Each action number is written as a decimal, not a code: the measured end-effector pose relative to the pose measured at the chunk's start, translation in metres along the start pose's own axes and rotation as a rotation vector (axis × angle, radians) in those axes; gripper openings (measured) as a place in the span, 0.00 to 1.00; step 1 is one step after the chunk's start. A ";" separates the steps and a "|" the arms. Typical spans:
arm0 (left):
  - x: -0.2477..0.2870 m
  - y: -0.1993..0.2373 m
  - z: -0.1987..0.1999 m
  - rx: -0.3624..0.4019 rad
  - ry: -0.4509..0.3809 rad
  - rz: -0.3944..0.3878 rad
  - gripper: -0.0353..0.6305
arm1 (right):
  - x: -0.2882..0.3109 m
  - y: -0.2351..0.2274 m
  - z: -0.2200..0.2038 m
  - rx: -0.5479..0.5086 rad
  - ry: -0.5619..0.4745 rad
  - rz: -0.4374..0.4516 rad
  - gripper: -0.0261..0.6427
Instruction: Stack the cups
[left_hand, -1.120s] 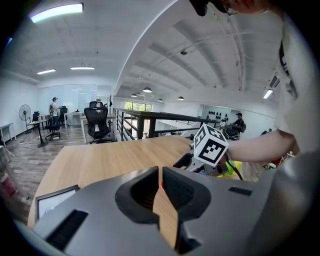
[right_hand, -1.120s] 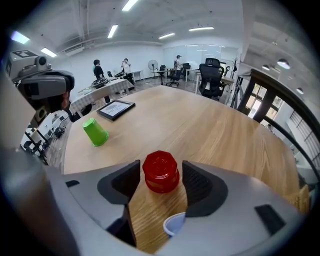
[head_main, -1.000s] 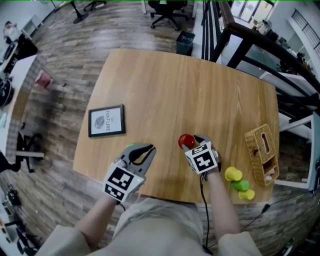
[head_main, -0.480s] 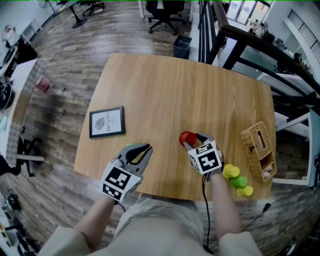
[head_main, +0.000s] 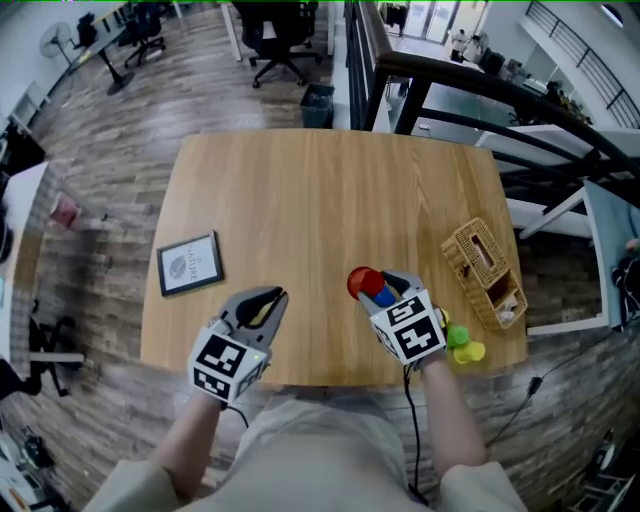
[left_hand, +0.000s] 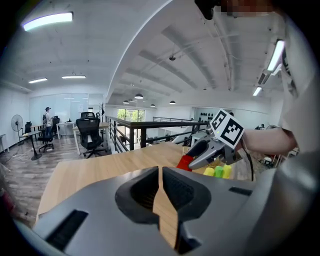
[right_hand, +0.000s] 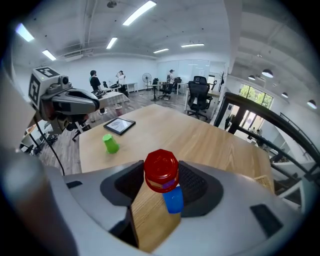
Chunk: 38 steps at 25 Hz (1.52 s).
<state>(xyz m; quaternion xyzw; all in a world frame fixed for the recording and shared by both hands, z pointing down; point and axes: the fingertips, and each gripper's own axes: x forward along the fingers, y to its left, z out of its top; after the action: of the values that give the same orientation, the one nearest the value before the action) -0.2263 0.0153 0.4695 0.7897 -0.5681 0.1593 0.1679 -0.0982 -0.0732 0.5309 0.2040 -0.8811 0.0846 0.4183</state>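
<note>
My right gripper is shut on an upside-down red cup and holds it above the table; its jaws have just been closing on that cup. A blue cup shows just below the red one, and whether the two touch I cannot tell. My left gripper is shut with nothing in it, near the table's front edge. A green cup stands upside down on the wood by the left gripper. Yellow and green cups lie at the front right, beside my right hand.
A framed picture lies on the left of the wooden table. A wicker basket sits at the right edge. Office chairs and a black railing stand beyond the far edge.
The right gripper has risen with the red cup, and a blue cup now shows under it. The left gripper has lifted a little. The green cup by its tip is out of the head view.
</note>
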 end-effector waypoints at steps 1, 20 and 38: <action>0.001 -0.006 0.004 0.007 -0.005 -0.013 0.12 | -0.008 -0.001 -0.003 0.006 -0.004 -0.009 0.39; 0.057 -0.119 0.050 0.148 0.018 -0.290 0.12 | -0.137 -0.027 -0.109 0.252 0.018 -0.148 0.39; 0.133 -0.194 0.076 0.238 0.015 -0.474 0.12 | -0.171 -0.116 -0.162 0.272 0.152 -0.281 0.39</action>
<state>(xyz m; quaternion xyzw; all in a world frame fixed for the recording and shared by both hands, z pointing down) 0.0031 -0.0730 0.4435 0.9137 -0.3435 0.1871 0.1105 0.1624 -0.0766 0.5000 0.3725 -0.7903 0.1589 0.4598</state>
